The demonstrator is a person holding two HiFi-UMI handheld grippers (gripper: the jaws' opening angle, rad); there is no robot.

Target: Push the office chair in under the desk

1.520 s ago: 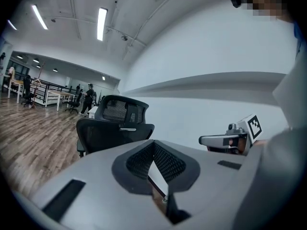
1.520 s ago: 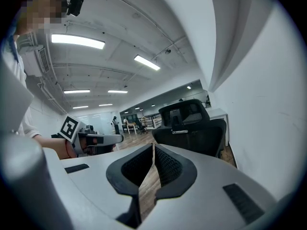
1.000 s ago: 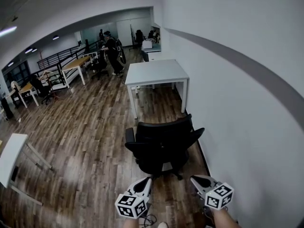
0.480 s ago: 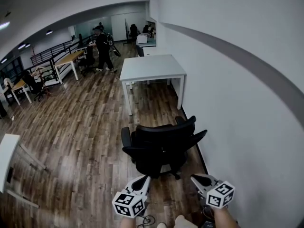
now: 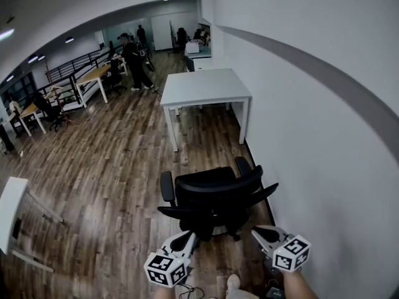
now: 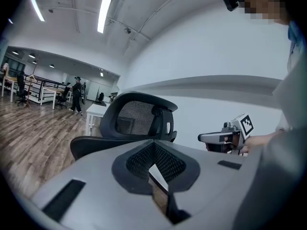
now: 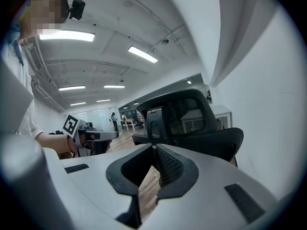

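The left hand-held gripper [image 5: 189, 237] and right hand-held gripper [image 5: 259, 232], both closed and empty, point at the back of the chair [image 5: 215, 198], likely for pushing. It stands near, well short of the far white surface [image 5: 206, 86].

The office chair [image 5: 215, 201] stands apart from the desk [image 5: 206, 86] beyond it, seemingly just beside the wall [image 5: 312, 142] at right.

The wood-plank floor [image 5: 112, 167] carries the black office chair [image 5: 212, 195] and white desk [image 5: 206, 86].
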